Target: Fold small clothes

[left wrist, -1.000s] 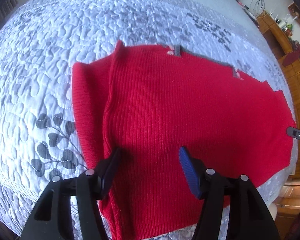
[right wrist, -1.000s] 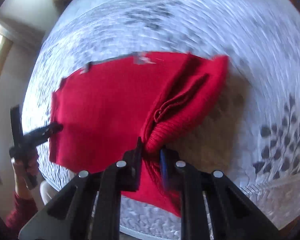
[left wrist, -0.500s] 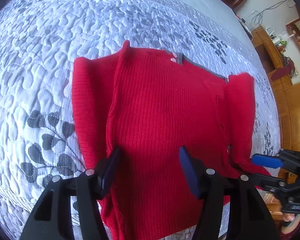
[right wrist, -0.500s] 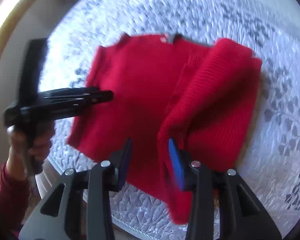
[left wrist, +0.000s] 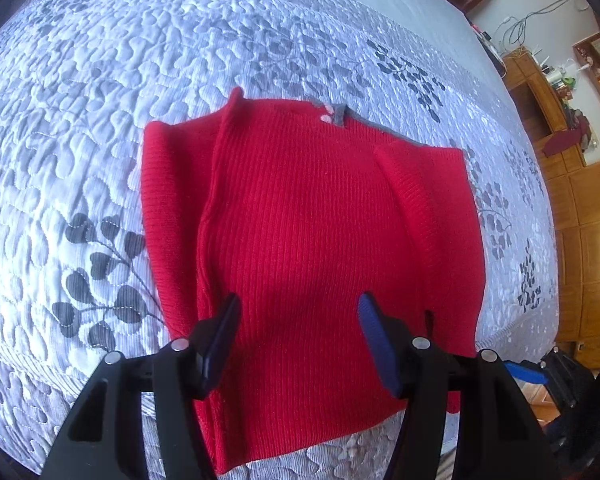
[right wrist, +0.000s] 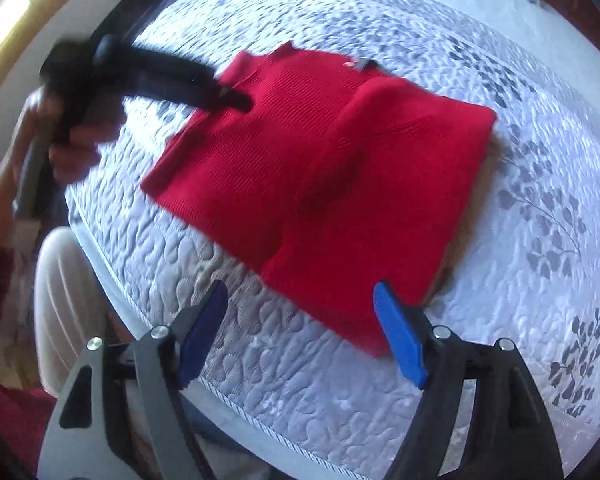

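A small red ribbed knit sweater point(left wrist: 308, 232) lies flat on the bed, with both side parts folded in over its middle. It also shows in the right wrist view point(right wrist: 324, 168). My left gripper point(left wrist: 296, 340) is open and empty, hovering over the sweater's near hem. It appears blurred in the right wrist view point(right wrist: 236, 98), over the sweater's left part. My right gripper point(right wrist: 300, 336) is open and empty, pulled back over the quilt just short of the sweater's near edge.
The bed is covered by a white quilt with grey leaf prints point(left wrist: 100, 216). Its near edge point(right wrist: 260, 412) runs under my right gripper. Wooden cabinets and shelves point(left wrist: 580, 184) stand to the right of the bed.
My right gripper carried the sweater's right part over the middle, opened, let it go and drew back. The left gripper stayed open over the near hem.
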